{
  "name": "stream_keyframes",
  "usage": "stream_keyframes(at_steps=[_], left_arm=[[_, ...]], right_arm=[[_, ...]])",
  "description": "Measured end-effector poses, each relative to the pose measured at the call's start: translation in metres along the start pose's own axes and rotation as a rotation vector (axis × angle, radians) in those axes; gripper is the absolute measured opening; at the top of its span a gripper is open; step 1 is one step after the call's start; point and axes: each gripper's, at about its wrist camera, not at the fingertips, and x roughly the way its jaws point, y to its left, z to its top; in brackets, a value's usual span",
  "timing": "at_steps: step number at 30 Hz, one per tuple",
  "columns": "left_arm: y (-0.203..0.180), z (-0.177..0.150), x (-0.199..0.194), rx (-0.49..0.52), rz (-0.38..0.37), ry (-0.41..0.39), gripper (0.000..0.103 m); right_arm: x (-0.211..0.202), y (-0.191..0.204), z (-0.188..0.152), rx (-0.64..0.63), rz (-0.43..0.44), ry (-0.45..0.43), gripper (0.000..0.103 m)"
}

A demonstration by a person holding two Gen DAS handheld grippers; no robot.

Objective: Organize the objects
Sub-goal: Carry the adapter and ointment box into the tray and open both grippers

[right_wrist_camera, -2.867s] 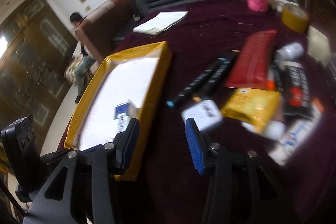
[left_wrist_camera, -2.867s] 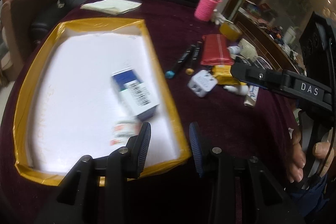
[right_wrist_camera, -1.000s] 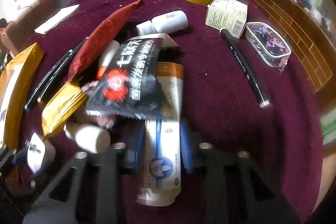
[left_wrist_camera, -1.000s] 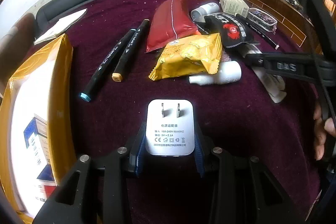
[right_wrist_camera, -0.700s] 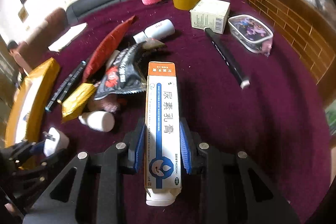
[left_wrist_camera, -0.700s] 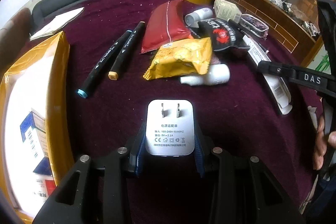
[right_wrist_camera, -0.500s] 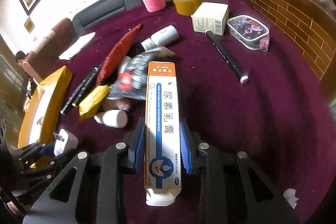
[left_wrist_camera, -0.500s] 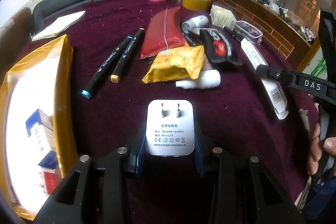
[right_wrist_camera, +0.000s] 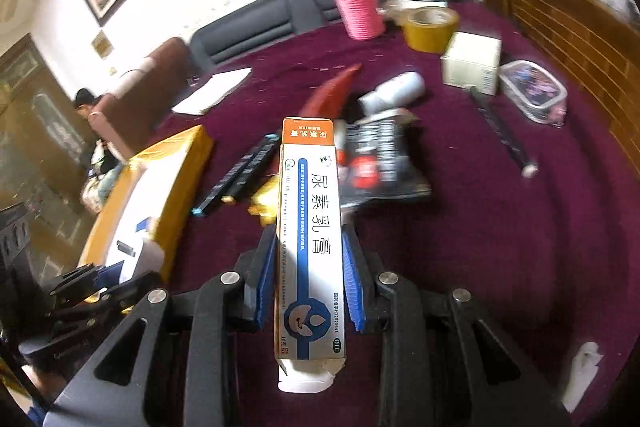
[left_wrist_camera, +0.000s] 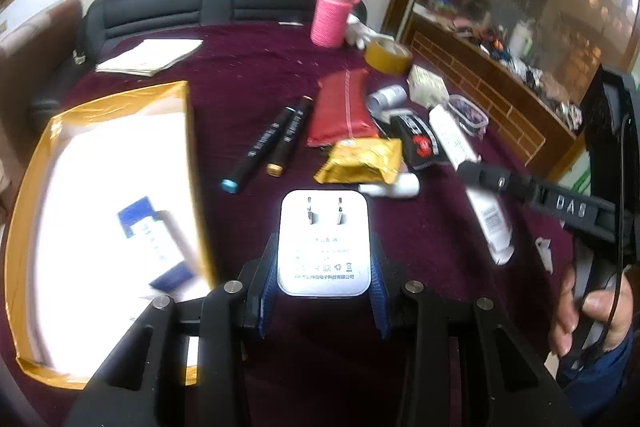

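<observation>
Grippers carry both items clear of clutter: your left gripper [left_wrist_camera: 323,283] pinches the white square plug adapter [left_wrist_camera: 323,243], your right gripper [right_wrist_camera: 307,283] the long white-and-orange ointment carton [right_wrist_camera: 309,227], above the maroon tablecloth [left_wrist_camera: 420,227], presumably bound for the yellow-taped white tray [left_wrist_camera: 188,131].

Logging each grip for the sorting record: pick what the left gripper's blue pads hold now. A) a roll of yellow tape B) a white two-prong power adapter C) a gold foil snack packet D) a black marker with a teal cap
B: the left gripper is clamped on the white two-prong power adapter, prongs facing the camera.
</observation>
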Motion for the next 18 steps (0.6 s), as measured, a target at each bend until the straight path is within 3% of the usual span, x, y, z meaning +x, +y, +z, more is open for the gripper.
stream_keyframes(at_steps=[7, 18], left_arm=[[0.044, -0.004, -0.023, -0.091, 0.027, -0.049, 0.034], [0.133, -0.017, -0.034, -0.273, 0.115, -0.075, 0.034]], right_arm=[[0.022, 0.051, 0.002, -0.065, 0.121, 0.047, 0.027], [0.069, 0.14, 0.023, -0.215, 0.18, 0.088, 0.027]])
